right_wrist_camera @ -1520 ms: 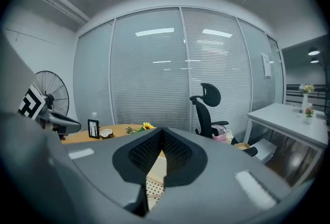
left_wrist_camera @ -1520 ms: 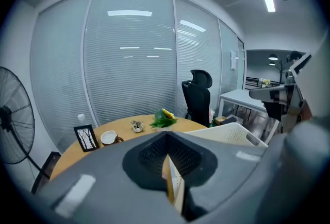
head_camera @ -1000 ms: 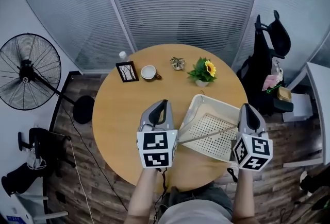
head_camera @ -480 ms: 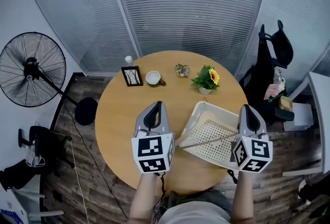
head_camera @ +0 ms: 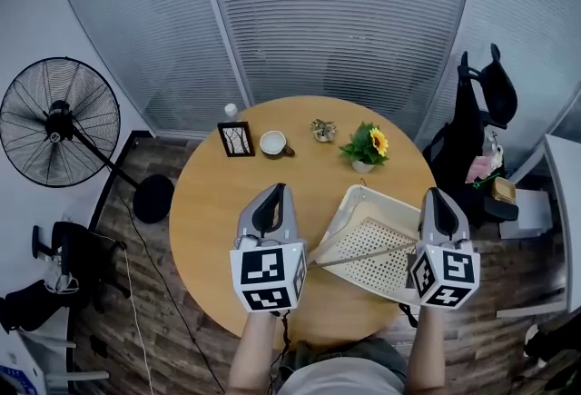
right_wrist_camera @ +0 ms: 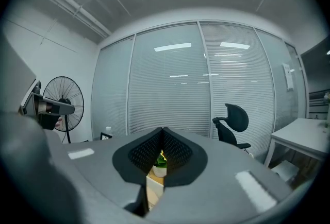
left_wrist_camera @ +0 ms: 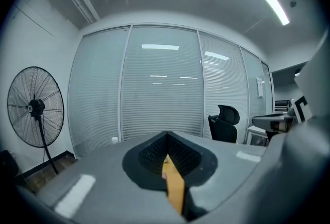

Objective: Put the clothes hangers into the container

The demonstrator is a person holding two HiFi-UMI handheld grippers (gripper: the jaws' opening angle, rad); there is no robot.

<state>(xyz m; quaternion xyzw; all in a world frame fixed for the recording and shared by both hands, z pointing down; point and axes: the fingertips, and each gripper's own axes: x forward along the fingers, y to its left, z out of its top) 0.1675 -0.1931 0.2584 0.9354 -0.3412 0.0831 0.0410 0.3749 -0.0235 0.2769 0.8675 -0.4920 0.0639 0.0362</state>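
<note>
Round table (head_camera: 218, 202) holds the basket (head_camera: 381, 194), a hanger (head_camera: 363, 254) lying across it, one end seemingly over the rim; left gripper (head_camera: 275, 193) and right gripper (head_camera: 436, 196) hover closed, empty. A knock could spill it

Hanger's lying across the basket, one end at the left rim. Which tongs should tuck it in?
Left, likely. The hanger ends at the basket rim right beside the left tongs; the right tongs hover over the opposite rim. Both are shut and empty.
</note>
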